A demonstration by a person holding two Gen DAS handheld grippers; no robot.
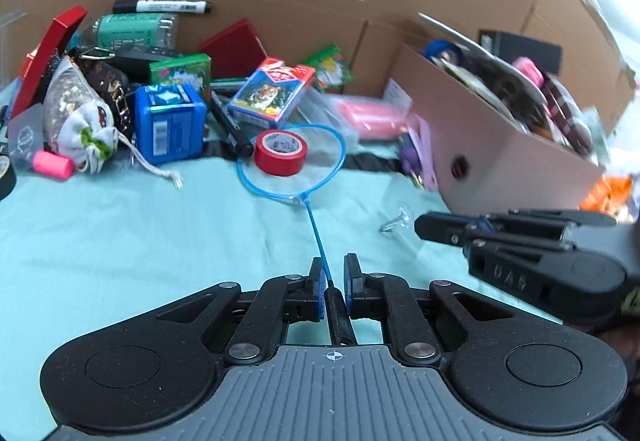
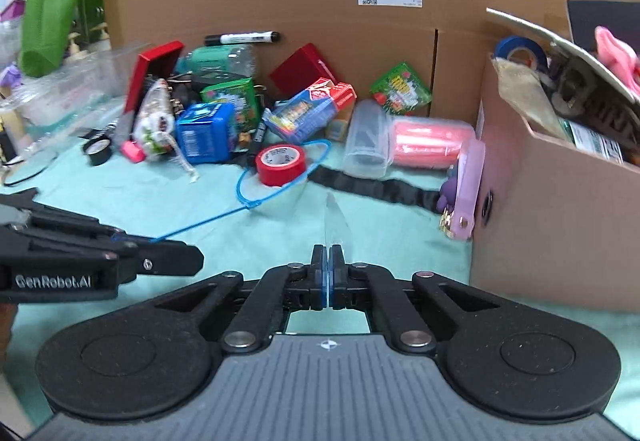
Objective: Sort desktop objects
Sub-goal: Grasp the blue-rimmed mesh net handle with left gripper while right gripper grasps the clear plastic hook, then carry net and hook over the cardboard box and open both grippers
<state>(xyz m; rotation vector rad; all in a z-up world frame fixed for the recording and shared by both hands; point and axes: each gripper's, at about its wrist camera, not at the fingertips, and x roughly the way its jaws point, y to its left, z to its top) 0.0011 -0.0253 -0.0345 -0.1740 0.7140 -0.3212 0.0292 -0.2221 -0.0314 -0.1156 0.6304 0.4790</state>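
Bright, even light with soft shadows, fisheye bending and dark corners at the edges, and motion blur smearing the box [image 1: 516,161].

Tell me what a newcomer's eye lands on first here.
First the red tape roll, lying inside the hoop of a small blue net on the teal cloth; the net's handle runs back between the left tool's fingers. Behind it sprawls a bright clutter, beside an overstuffed cardboard box.
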